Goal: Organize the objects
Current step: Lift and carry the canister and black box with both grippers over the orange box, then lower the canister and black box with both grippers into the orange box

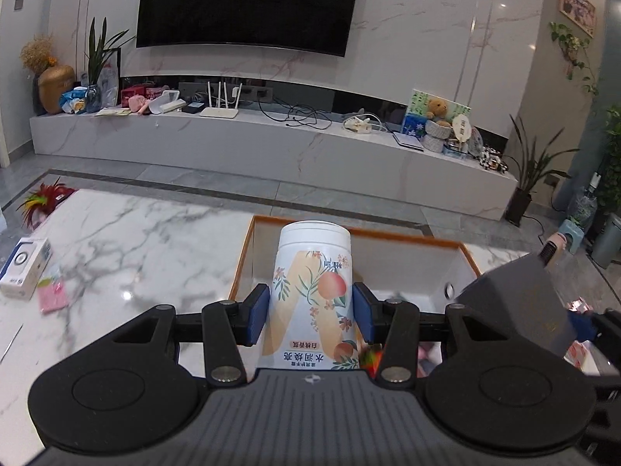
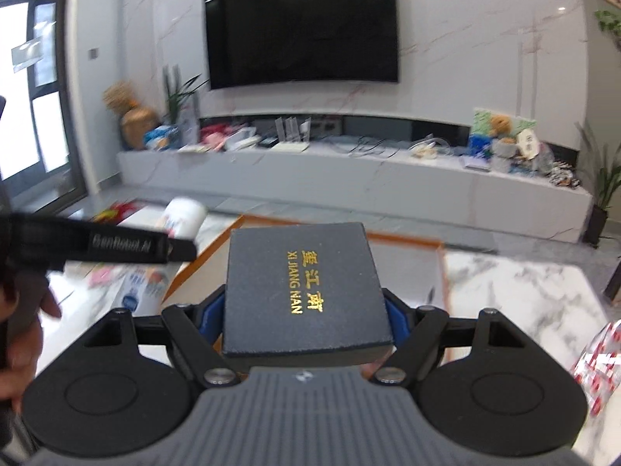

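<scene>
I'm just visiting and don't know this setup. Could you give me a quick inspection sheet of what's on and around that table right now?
Surface: white marble table, glossy.
Job's things: white canister with peach print; dark box with gold lettering; white bin with an orange rim beyond both.
Clutter: small white box and pink packet at the table's left; red-and-white packets at its right.
Grippers: left gripper shut on the canister; right gripper shut on the box.
Cables: black cords on the TV ledge only.
Surroundings: wall TV, router, potted plants, teddy bear.
</scene>
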Available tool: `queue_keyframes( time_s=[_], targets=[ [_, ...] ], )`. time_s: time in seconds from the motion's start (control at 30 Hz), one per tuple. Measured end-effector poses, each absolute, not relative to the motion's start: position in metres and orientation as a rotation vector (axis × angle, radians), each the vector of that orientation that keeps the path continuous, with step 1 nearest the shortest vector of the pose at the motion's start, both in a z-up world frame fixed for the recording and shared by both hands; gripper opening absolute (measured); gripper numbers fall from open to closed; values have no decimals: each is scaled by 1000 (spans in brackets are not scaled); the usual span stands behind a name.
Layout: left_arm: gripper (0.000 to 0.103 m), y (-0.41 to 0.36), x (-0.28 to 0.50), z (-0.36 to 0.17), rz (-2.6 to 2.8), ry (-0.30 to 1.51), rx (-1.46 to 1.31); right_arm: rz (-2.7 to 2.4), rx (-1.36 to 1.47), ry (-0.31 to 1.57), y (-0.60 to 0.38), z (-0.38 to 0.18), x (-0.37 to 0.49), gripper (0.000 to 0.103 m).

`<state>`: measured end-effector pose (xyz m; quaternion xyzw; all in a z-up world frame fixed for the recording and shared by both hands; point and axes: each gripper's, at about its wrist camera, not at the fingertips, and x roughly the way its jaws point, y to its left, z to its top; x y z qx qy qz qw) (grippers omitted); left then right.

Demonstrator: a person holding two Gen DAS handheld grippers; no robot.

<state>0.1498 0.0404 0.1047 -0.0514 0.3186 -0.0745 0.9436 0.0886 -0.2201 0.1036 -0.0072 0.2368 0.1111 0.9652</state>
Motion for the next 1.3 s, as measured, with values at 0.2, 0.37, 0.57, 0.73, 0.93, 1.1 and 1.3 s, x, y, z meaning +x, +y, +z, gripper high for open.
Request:
queue_keyframes(
  time_s=[0.2, 0.37, 0.57, 0.73, 0.93, 1.1, 1.3],
  targets=[
    [53, 32, 190, 76, -131, 694, -131, 163, 37, 509, -234, 88, 134, 79],
    [53, 28, 217, 51, -115, 763, -138, 160, 29, 578, -234, 69, 167, 79],
    [53, 23, 234, 29, -102, 837, -93, 175, 44, 682, -234, 40, 197, 79],
    [54, 12, 239, 15, -114, 884, -52, 183, 49, 735, -236, 22, 212, 79],
    [54, 0, 238, 7, -104, 910, -7, 156, 4, 742, -231, 17, 214, 79],
    [54, -1, 237, 6, -95, 911, 12, 158, 1, 747, -227, 17, 215, 79],
    [54, -1, 239, 5, -83, 928, 30, 155, -44, 767, -219, 13, 215, 79]
  ],
)
